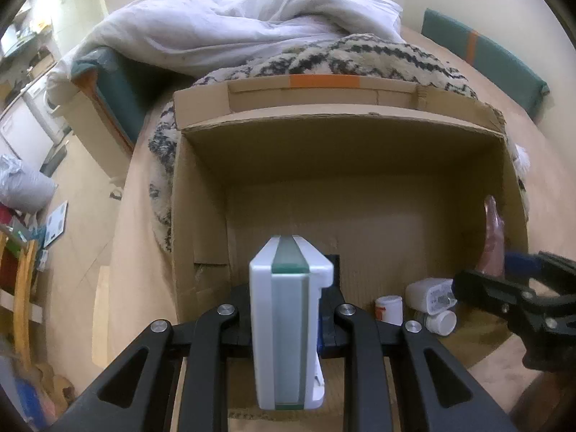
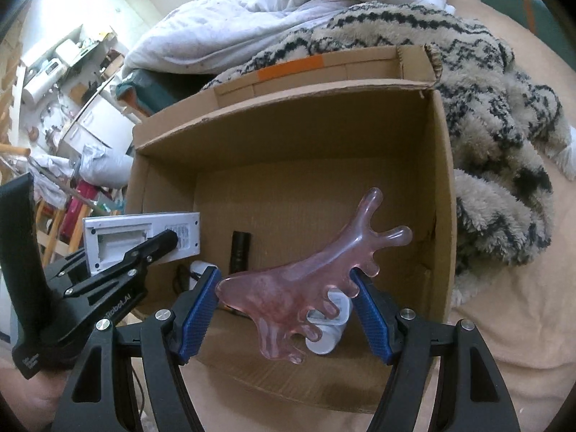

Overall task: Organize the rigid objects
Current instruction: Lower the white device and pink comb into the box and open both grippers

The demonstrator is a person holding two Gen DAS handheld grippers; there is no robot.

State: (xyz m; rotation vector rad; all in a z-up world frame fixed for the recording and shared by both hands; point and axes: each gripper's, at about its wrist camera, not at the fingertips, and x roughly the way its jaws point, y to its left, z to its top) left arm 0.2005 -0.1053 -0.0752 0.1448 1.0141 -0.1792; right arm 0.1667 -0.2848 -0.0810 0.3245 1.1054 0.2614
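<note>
Nearby, cardboard box (image 1: 201, 187), patterned blanket (image 2: 504, 165), duvet (image 1: 223, 25)

the cardboard box (image 2: 441, 180) is open on top, its far floor bare; white bottles (image 1: 430, 297) and a black tube (image 2: 240, 252) crowd the near end.

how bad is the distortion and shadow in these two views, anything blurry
Left wrist view: strong fisheye bending of the cardboard box rim, dark corner vignette, box floor shaded, white device sharp. Right wrist view: same curvature, pink tool crisp and translucent, background clutter small and soft.
</note>
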